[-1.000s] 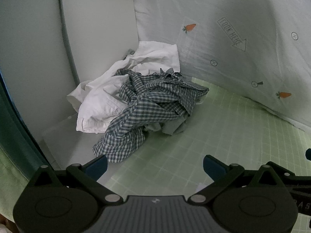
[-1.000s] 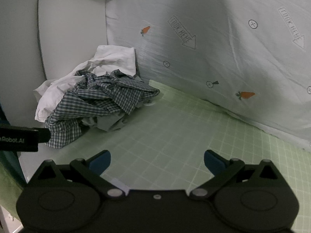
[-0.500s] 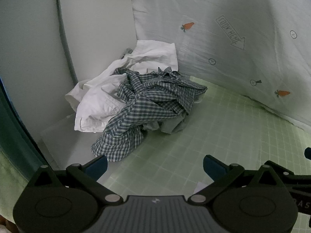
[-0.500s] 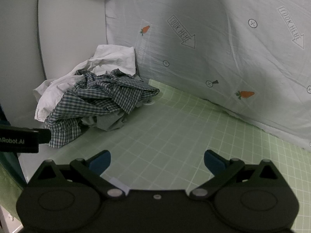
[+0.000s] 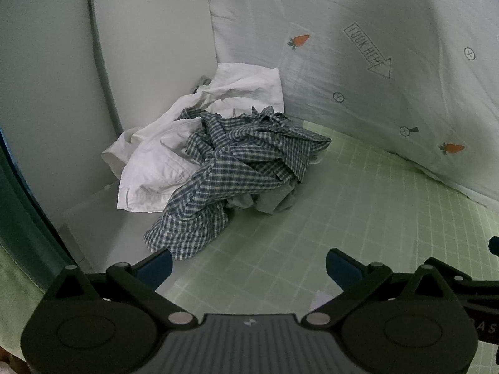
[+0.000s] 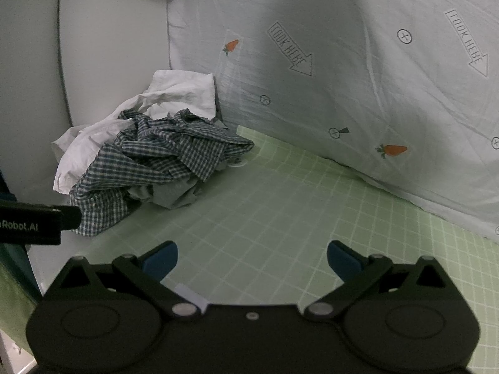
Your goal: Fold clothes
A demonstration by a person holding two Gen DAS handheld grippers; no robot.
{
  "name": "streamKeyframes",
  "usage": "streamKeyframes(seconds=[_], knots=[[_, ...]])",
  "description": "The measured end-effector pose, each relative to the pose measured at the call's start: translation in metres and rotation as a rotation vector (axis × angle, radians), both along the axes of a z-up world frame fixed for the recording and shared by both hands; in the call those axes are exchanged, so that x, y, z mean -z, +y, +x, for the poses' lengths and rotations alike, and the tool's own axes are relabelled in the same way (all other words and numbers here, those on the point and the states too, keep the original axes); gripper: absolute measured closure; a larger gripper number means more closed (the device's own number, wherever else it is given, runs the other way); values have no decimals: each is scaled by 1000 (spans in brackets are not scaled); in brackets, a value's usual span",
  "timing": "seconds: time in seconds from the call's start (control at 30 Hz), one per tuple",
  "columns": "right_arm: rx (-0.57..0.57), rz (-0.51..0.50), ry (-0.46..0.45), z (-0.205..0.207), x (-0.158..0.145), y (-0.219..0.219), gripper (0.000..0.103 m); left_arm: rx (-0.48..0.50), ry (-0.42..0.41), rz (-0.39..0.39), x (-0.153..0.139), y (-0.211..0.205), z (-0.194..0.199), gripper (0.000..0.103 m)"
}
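Note:
A crumpled blue-and-white checked shirt [image 5: 237,168] [image 6: 162,155] lies heaped in the back left corner of the green grid mat [image 5: 358,218] [image 6: 280,205]. Behind and left of it sits a rumpled white garment [image 5: 156,162] [image 6: 174,93], and a grey cloth [image 5: 271,201] [image 6: 174,196] pokes out from under the shirt's front. My left gripper [image 5: 249,266] is open and empty, just short of the shirt's near hem. Further right, over bare mat, my right gripper [image 6: 252,257] is open and holds nothing.
A pale sheet [image 5: 389,62] [image 6: 358,78] printed with carrots and "LOOK HERE" arrows rises behind the mat. A white padded panel [image 5: 149,46] [image 6: 109,46] closes the left side. The left gripper's body [image 6: 34,224] juts into the right wrist view.
Both cameras have crept slightly forward and left toward the clothes pile. The clothes have not moved and both grippers stay open.

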State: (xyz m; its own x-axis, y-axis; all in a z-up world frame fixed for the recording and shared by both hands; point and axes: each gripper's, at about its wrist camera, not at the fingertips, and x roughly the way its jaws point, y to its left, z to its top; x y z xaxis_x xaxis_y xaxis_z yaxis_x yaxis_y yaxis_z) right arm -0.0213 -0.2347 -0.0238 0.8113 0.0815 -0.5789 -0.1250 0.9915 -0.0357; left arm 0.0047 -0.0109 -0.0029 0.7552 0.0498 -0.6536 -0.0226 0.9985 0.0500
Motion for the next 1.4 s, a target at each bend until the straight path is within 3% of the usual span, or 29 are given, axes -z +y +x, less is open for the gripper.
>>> streamKeyframes(seconds=[0.6,0.9,1.17,1.4], knots=[[27,6,17,5,4,-6,0,12,17,4,3,-4,7,0],[47,67,38,19,10,-14,0,6,66,-2,13,-4,40,0],[16,55,67,81,13,-6,0,-10,78,-9,18,12,112,0],[-99,0,52,193,10,29,0,-108,135,-47,36,47,189,0]])
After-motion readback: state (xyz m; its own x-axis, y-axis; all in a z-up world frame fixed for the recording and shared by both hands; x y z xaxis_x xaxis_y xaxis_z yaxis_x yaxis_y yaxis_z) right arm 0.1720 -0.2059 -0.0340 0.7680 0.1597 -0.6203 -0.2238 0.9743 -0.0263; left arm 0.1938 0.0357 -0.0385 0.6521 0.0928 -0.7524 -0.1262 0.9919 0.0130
